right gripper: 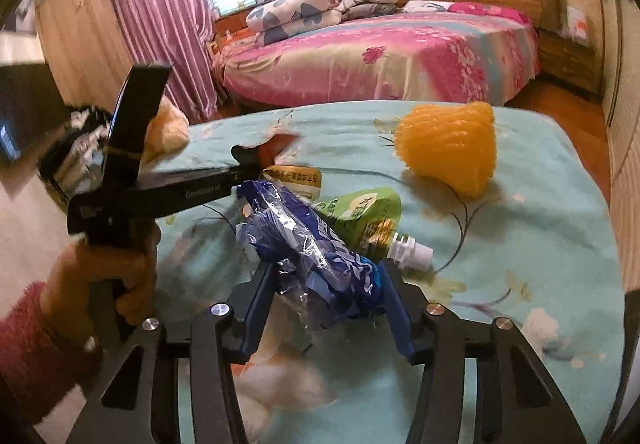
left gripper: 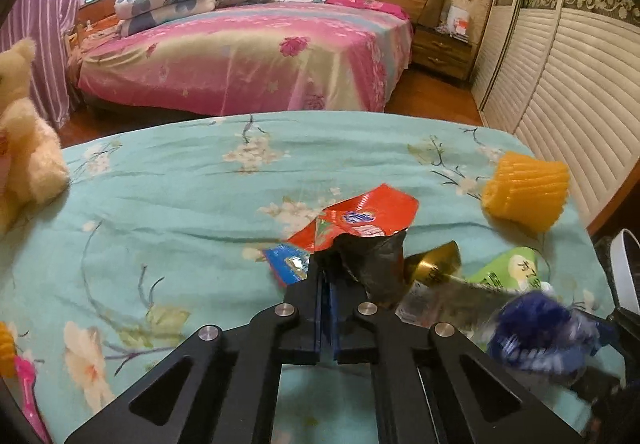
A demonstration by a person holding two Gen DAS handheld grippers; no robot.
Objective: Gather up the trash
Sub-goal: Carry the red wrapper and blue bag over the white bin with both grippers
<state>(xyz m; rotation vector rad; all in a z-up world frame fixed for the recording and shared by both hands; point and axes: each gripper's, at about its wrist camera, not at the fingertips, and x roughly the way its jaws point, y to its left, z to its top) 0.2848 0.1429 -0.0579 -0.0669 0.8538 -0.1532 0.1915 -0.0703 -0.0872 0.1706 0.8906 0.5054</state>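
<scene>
Only semi-legible print: pale lettering on the side of the left gripper point(right gripper: 244, 160), reads roughly "GenRobot.ai", blurred; Chinese characters on the green spout pouch point(right gripper: 362, 214), yellow packet point(right gripper: 294, 176) and blue wrapper point(right gripper: 316, 240), none readable.

left wrist: looks along its jaws, angled down, close over the floral sheet point(left gripper: 168, 204) | right wrist: same tilt, close over the sheet | shared: orange foam net point(left gripper: 526, 190) point(right gripper: 448, 148) ahead-right of both jaws, pink bed point(left gripper: 248, 56) point(right gripper: 380, 60) beyond
</scene>
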